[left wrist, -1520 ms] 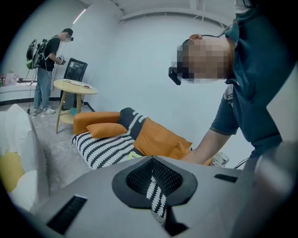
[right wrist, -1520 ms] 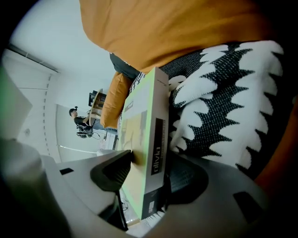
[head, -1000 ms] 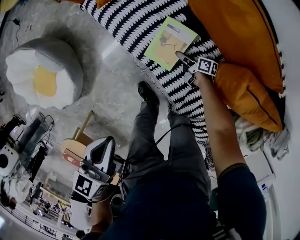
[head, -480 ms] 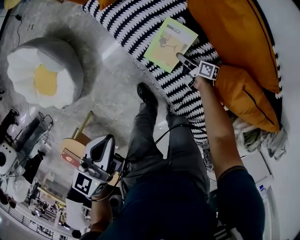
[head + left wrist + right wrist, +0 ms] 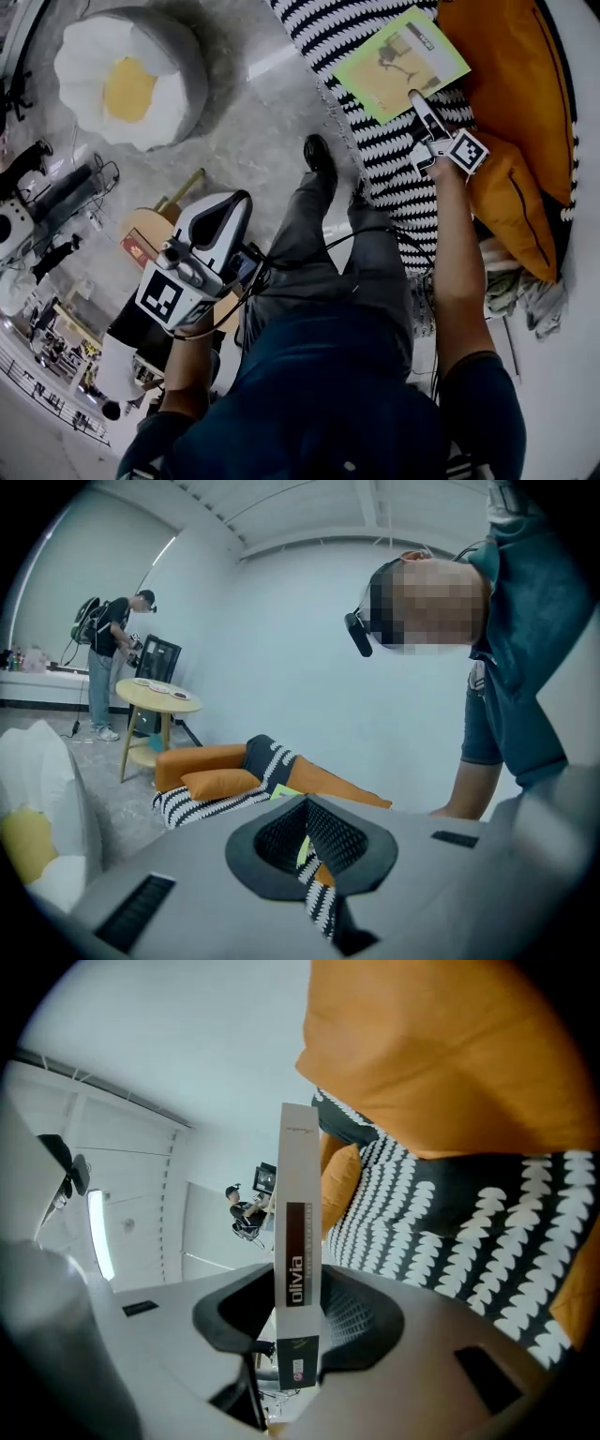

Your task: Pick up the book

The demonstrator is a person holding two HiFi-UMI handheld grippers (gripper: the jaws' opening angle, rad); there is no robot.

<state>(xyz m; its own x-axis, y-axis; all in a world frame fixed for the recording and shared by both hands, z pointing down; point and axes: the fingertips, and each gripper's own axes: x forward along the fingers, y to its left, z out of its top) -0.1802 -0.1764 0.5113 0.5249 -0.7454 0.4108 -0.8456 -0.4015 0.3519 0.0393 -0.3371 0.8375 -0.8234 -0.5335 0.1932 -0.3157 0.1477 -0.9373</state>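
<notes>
Book (image 5: 401, 64) sits clamped by its near edge in my right gripper (image 5: 419, 101), just over the striped blanket (image 5: 375, 159), its length running straight ahead of the jaws, while my left gripper (image 5: 217, 217), closed on nothing, hangs well apart by my knee.

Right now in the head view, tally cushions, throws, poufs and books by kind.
Orange fabric cushions: 2
Black-and-white patterned woven throw: 1
White-and-yellow egg-shaped pouf: 1
Thin green-covered book, held in the right tongs: 1
Total: 5
</notes>
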